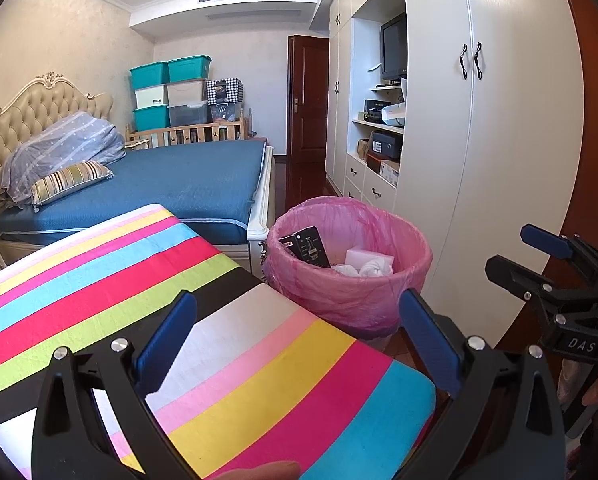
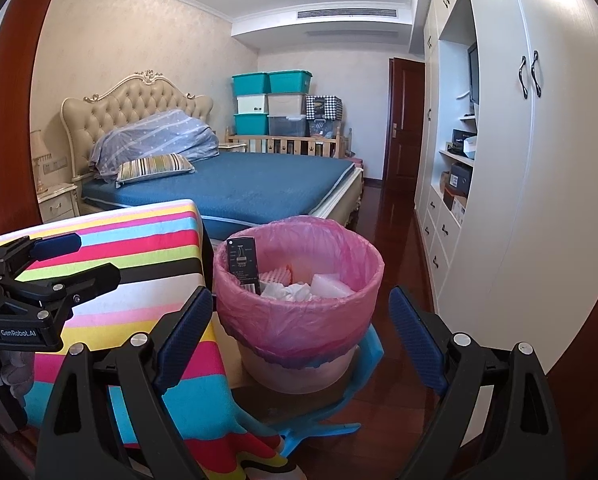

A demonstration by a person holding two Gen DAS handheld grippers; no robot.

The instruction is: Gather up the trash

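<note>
A bin with a pink liner (image 1: pixel 351 300) (image 2: pixel 299 312) stands on the floor beside a table under a rainbow-striped cloth (image 1: pixel 147 280) (image 2: pixel 139 248). Inside it lie a black card package (image 1: pixel 307 246) (image 2: pixel 243 264), crumpled white tissue (image 1: pixel 373 268) (image 2: pixel 295 292) and a white foam piece (image 2: pixel 331 284). My left gripper (image 1: pixel 299 320) (image 2: pixel 75 260) hovers open over the cloth's near corner, holding nothing. My right gripper (image 2: pixel 301 320) (image 1: pixel 527 252) is open and empty, just in front of the bin's near side.
A bed with a blue cover (image 1: pixel 187 184) (image 2: pixel 259 184) lies beyond the table. White wardrobes (image 1: pixel 499 120) (image 2: pixel 539 160) line the right side along a dark wooden floor (image 2: pixel 395 224). A blue plastic piece (image 2: pixel 363 376) sits under the bin. Storage boxes (image 1: pixel 171 92) are stacked at the far wall.
</note>
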